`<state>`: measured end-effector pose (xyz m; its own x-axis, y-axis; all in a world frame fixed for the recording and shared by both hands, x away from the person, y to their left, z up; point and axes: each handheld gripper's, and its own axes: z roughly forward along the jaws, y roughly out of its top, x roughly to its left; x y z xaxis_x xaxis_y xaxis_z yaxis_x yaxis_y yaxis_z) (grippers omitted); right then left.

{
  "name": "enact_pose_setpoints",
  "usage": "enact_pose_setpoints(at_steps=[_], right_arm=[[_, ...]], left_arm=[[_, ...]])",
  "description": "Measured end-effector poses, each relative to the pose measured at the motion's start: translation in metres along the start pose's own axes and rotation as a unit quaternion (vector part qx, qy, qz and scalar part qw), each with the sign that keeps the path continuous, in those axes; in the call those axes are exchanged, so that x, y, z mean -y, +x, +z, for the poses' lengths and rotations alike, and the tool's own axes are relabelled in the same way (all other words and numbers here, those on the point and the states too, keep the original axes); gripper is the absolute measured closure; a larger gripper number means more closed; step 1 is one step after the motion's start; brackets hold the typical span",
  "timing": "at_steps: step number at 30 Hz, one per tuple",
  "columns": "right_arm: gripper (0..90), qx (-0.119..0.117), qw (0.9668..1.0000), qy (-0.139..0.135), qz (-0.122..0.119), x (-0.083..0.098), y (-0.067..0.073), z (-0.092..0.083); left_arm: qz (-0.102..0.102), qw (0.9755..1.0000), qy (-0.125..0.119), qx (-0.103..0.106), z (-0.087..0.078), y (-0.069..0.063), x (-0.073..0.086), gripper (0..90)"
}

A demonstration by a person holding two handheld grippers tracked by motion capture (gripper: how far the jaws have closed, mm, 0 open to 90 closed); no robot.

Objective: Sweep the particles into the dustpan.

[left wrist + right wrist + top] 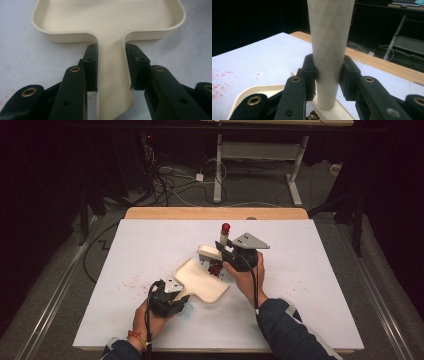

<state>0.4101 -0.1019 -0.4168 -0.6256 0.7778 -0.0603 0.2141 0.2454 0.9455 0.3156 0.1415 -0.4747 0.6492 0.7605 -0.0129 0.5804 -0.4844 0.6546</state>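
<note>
Two grippers work a cream dustpan and brush at the centre of the white tabletop [310, 270].

The left gripper [111, 68], lower centre-left, has its jaws clenched on the dustpan [110, 17] handle. The right gripper [328, 75] clamps the upright brush [329, 45] handle over red crumbs [215, 267] at the pan's upper edge.
</note>
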Motion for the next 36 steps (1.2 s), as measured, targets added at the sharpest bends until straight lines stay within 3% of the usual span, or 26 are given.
enact_pose_setpoints(at_steps=[7, 20, 24, 26, 30, 36], right_arm=[[69.9, -0.021, 0.9997, -0.008, -0.004, 0.001, 0.005, -0.008], [69.9, -0.041, 0.9989, -0.014, 0.016, 0.004, 0.02, -0.021], [70.0, -0.056, 0.9982, -0.017, 0.013, 0.003, 0.027, -0.022], [70.0, -0.079, 0.9967, -0.017, 0.013, 0.002, 0.034, -0.022], [70.1, -0.099, 0.995, -0.017, 0.005, -0.001, 0.041, -0.024], [70.2, -0.107, 0.9939, -0.026, 0.011, -0.005, 0.042, -0.027]], left_arm=[[-0.006, 1.0, 0.003, -0.001, 0.005, 0.001, -0.005, 63.3], [-0.01, 0.9999, 0.01, -0.003, 0.017, 0.001, -0.011, 63.3], [-0.014, 0.9998, 0.011, 0.001, 0.019, 0.005, -0.01, 63.3], [-0.01, 0.9999, 0.012, 0.002, 0.019, 0.006, -0.01, 63.2], [-0.008, 0.9999, 0.01, 0.007, 0.021, 0.009, -0.009, 63.2], [-0.008, 0.9999, 0.01, 0.011, 0.02, 0.013, -0.007, 63.2]])
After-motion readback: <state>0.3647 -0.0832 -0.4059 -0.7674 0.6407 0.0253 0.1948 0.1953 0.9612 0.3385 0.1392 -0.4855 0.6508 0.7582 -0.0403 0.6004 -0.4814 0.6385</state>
